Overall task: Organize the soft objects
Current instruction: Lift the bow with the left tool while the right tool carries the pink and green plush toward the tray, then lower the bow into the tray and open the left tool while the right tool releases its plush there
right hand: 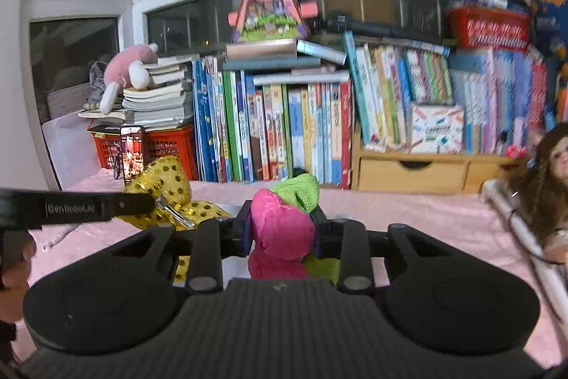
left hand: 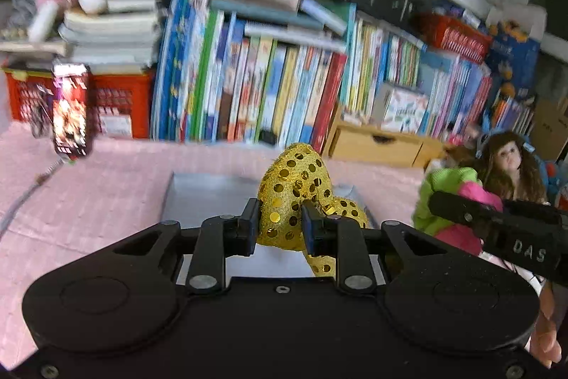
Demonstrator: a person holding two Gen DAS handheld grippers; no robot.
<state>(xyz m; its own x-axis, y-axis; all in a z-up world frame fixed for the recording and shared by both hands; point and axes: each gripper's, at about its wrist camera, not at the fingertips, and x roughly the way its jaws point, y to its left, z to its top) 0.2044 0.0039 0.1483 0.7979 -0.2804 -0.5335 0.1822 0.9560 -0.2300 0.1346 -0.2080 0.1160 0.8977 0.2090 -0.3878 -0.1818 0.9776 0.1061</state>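
Two grippers were up over the pink surface (right hand: 408,212), and each had a soft thing in its grip. Starting far left in the right wrist view, at nine o'clock, the left gripper (right hand: 156,199) reached in with its black arm, fingers closed on the gold sequined toy (right hand: 167,180), which hung lifted just in front of the phone (right hand: 132,148) on its stand. From its own camera, the left gripper (left hand: 278,226) had its fingers (left hand: 248,226) pinched tight, narrow as they go, on the gold sequined toy (left hand: 294,194) dead centre, one lobe rising toward twelve o'clock and a tail dropping to five. A grey tray (left hand: 206,198) lay beneath it on the pink surface (left hand: 99,194).

Moving to centre, the right gripper (right hand: 282,229) was clamped on the pink and green plush (right hand: 280,222), fingers (right hand: 245,229) squeezing the pink body, the green knit part poking up at twelve o'clock. In the left wrist view the right gripper (left hand: 435,201) came in at three o'clock with the same pink and green plush (left hand: 451,198).

Behind, a long row of books (right hand: 284,123) ran along the window, a toy house (right hand: 268,6) perched on top at twelve, a pink plush rabbit (right hand: 127,66) sprawled on stacked books at ten.

Far right, at three o'clock, a doll (right hand: 546,173) with long brown hair sat at the frame edge, blurred.
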